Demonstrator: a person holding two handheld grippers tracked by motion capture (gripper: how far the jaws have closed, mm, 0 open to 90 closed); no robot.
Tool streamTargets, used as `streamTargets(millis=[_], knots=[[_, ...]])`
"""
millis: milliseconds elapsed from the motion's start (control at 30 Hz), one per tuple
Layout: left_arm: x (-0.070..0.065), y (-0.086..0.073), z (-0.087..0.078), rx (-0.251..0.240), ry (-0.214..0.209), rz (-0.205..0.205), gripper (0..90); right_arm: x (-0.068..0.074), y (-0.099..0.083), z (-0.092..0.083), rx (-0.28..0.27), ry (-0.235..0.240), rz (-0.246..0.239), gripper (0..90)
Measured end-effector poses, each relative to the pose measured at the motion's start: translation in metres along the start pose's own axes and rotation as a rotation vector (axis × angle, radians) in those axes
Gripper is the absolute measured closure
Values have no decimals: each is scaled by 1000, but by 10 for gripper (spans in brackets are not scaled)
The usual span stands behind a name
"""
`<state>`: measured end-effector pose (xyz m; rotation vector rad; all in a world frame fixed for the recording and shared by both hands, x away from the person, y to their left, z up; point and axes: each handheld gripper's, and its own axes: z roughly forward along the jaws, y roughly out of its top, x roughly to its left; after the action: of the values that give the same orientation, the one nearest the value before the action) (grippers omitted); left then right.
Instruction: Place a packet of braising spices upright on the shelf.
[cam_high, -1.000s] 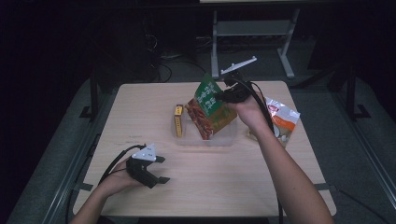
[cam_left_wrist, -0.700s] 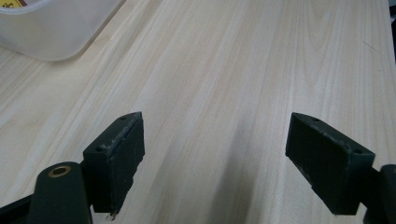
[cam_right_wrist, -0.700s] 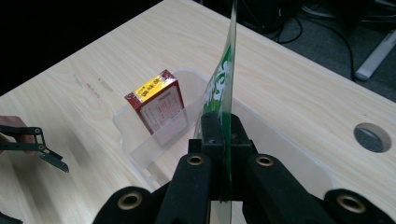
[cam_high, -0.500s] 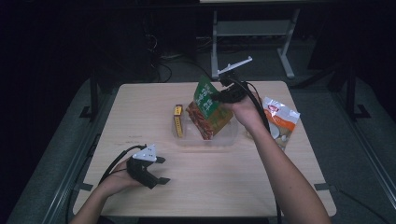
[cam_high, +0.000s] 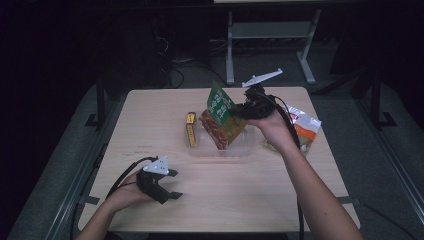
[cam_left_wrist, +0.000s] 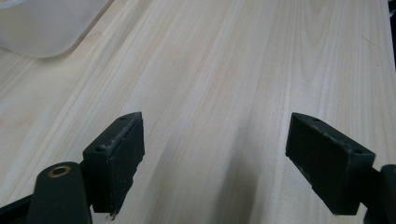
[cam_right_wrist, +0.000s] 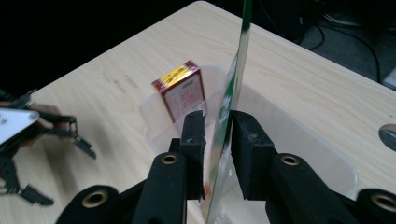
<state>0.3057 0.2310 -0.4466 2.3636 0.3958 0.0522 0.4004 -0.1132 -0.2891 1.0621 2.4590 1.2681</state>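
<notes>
A green and red snack bag (cam_high: 222, 117) stands on end in a clear plastic tub (cam_high: 220, 151) at mid-table, leaning against a red and yellow box (cam_high: 191, 129) at the tub's left end. My right gripper (cam_high: 239, 111) reaches in from the right at the bag's top. In the right gripper view the bag's thin edge (cam_right_wrist: 236, 79) runs up between the jaws of the right gripper (cam_right_wrist: 218, 128). The jaws have just been opening, and a gap shows beside the left pad. My left gripper (cam_high: 174, 184) rests open on the table near the front left, with bare wood between its jaws (cam_left_wrist: 215, 158).
An orange and white bag (cam_high: 302, 127) lies on the table right of the tub, behind my right wrist. The tub's rounded corner (cam_left_wrist: 42, 23) shows far off in the left gripper view. The box (cam_right_wrist: 182, 91) stands inside the tub's far end.
The right gripper's jaws have parted from the bag, and that hand has shifted slightly right. The bag now stands more upright in the tub. The left hand has kept still.
</notes>
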Motion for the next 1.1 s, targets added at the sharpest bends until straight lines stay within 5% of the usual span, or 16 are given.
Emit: streamTargets(millis=[500, 1100], knots=[[1, 0, 1, -2, 3, -6, 191, -9, -20, -10, -12, 6, -29, 896], [2, -2, -2, -9, 3, -7, 190, 9, 14, 7, 17, -37, -100, 900]])
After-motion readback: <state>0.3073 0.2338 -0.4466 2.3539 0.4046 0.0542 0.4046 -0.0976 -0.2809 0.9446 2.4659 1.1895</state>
